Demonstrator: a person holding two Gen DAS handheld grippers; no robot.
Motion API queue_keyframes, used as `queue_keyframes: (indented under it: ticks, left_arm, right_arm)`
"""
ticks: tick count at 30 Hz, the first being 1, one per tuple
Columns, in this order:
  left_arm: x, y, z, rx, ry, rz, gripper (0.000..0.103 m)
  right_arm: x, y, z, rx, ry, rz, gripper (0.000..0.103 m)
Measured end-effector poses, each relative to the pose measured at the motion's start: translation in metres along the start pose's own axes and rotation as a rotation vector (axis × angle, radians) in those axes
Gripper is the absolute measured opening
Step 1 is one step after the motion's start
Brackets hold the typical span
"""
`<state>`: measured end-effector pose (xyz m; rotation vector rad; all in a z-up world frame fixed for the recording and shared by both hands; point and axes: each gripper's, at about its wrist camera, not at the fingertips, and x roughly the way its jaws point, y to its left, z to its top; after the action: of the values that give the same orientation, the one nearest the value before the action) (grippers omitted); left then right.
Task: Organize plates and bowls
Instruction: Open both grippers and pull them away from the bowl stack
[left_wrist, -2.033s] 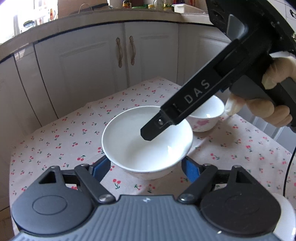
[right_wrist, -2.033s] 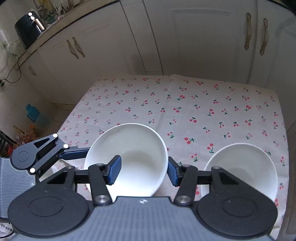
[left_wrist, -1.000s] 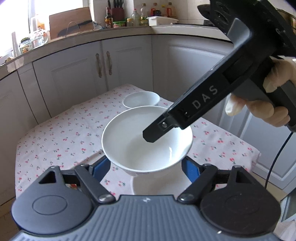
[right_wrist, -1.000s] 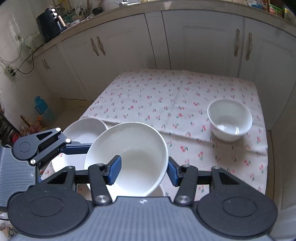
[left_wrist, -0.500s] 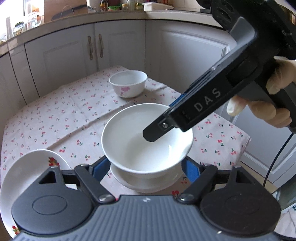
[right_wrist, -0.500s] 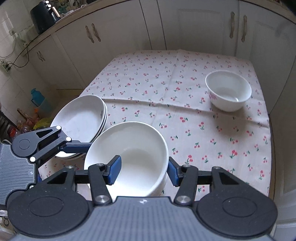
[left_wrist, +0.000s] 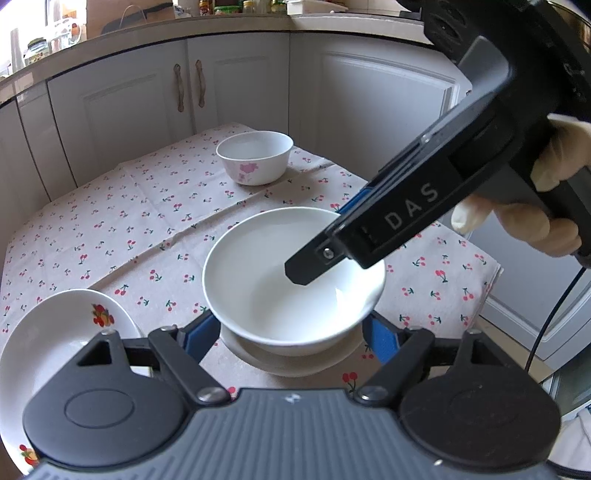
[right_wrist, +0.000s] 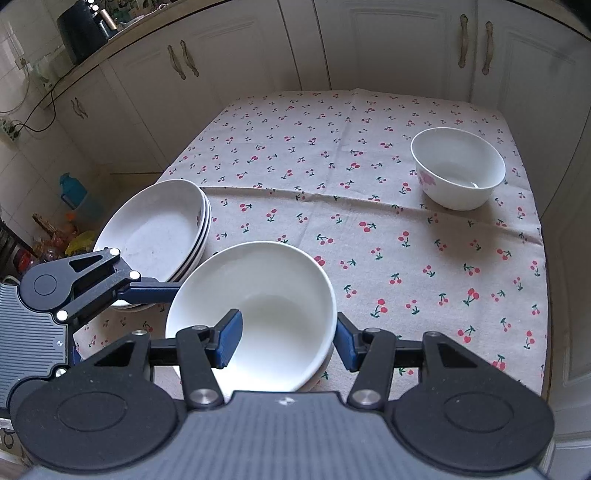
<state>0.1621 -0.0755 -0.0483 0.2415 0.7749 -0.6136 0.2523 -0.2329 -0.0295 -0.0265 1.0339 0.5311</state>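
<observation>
A large white bowl (left_wrist: 280, 291) (right_wrist: 273, 295) sits in another white dish (left_wrist: 291, 360) on the cherry-print tablecloth. My left gripper (left_wrist: 291, 332) has a finger on each side of the bowl. My right gripper (right_wrist: 288, 336) has one finger inside the bowl and one outside its rim, pinching the wall. A stack of white plates (right_wrist: 159, 229) stands left of the bowl; its top plate shows a fruit print in the left wrist view (left_wrist: 55, 343). A small white bowl with a pink flower (left_wrist: 255, 157) (right_wrist: 458, 173) stands at the far right of the table.
The tablecloth (right_wrist: 332, 147) covers a small table with its right edge (right_wrist: 543, 258) near white cabinets (right_wrist: 406, 44). Bags and a blue bottle (right_wrist: 74, 188) lie on the floor to the left.
Both grippers carried the large bowl from near the small bowl back toward the table's near edge and lowered it onto the dish beside the plate stack.
</observation>
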Motion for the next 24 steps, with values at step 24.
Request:
queue_keyframes:
  ticks: [24]
  left_arm:
    - [0.0019,-0.0011,-0.0044,-0.004,0.009,-0.013,0.089]
  right_arm:
    - [0.0049,0.0053,-0.0023,-0.03,-0.009,-0.012,0.067]
